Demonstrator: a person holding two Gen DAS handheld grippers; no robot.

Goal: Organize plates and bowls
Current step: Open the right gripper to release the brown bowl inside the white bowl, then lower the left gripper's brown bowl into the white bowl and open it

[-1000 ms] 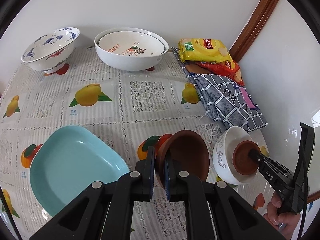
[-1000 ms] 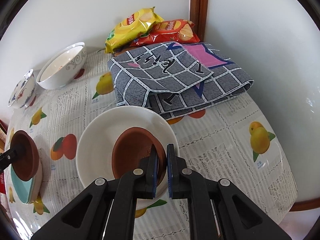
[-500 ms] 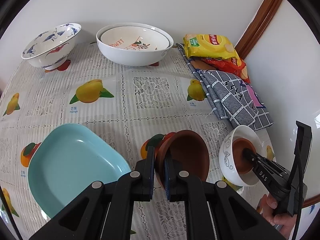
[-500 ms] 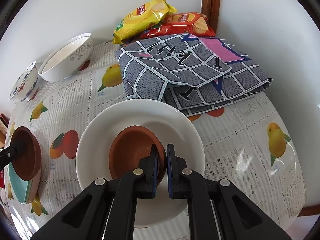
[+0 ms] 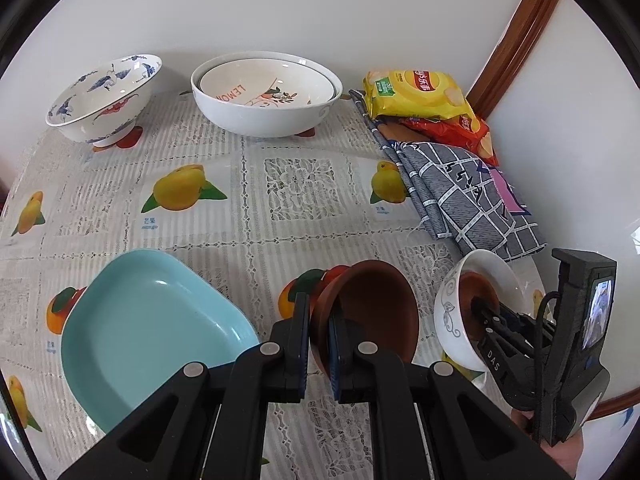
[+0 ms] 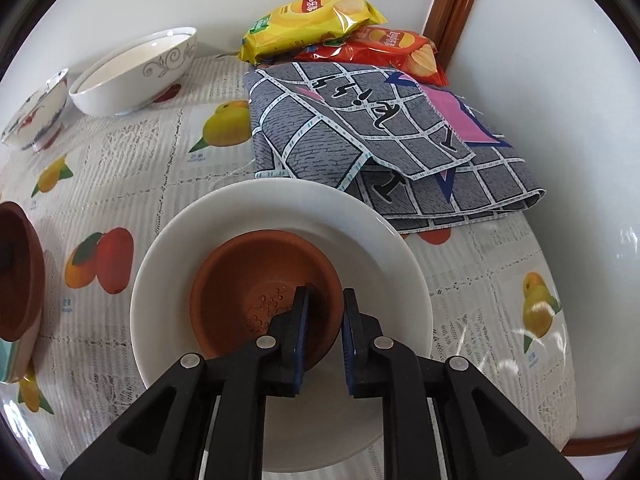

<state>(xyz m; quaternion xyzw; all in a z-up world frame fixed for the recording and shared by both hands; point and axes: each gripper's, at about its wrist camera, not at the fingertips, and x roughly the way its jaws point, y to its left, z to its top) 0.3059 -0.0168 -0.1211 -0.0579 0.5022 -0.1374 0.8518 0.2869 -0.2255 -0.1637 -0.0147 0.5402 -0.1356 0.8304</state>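
Left jaws clamp matte terracotta bowl; right jaws parted astride terracotta saucer rim.

fruit-print tablecloth, teal plate

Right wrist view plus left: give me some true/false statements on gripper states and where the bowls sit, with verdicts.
1. The left gripper is shut on a brown bowl. True.
2. The right gripper is clamped tight on the brown dish. False: its jaws stand apart, one finger inside the dish, the rim between them.
3. The brown dish sits inside the white bowl. True.
4. The teal plate is stacked inside the large bowl by the wall. False: it lies on the tablecloth near the left gripper; the large bowl holds a white lemon-print bowl.
5. The chip bags lie in the white bowl. False: they are at the back corner, beside the grey cloth.
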